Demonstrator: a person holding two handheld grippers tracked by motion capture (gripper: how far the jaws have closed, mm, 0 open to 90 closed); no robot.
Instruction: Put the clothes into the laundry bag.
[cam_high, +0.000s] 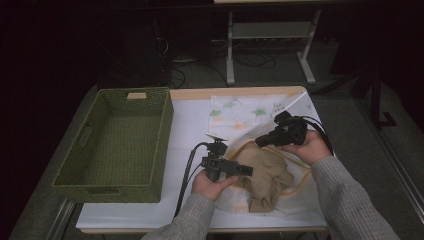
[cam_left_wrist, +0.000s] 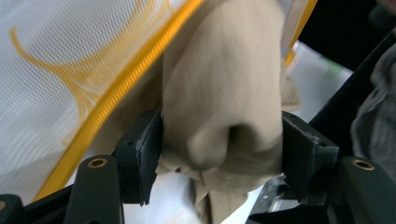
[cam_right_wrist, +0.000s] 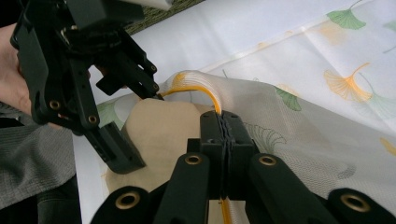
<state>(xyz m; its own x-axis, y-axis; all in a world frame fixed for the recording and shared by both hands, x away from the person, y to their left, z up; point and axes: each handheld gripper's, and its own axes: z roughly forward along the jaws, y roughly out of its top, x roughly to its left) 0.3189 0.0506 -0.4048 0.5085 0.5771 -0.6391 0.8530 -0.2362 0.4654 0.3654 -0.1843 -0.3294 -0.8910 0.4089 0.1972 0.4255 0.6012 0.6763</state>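
The tan cloth (cam_left_wrist: 224, 107) is what everything hangs on here, and it's bunched right between the left gripper's (cam_left_wrist: 222, 156) jaws. In the left gripper view the two black pads sit fairly far apart with a fat fold of tan fabric filling the gap and touching both, so I'd call that a grip on a thick wad, not a thin pinch. The fabric runs up and away from the jaws toward the top of that frame, with a loose tail hanging down below them.

The right gripper (cam_right_wrist: 225, 135) is the opposite case: jaws pressed tight together on the yellow-trimmed edge (cam_right_wrist: 205, 91) of the white mesh bag (cam_right_wrist: 299, 154), the trim arcing up out of the closed tips. So the bag's mouth is being held up and the cloth is sitting right at it.

In the right gripper view the left gripper shows at upper left, with the cloth lying flat between the two tools, under the lifted mesh. My read is that the relation that matters is cloth vs. bag opening: the cloth lies toward the lower left from the held rim, and the left hand is the nearer one to move it.

From the high view the pile sits in the lower middle of the white table (cam_high: 185, 125), on a leaf-print sheet (cam_high: 240, 112), and the green woven basket (cam_high: 117, 142) is well off to the left, empty.
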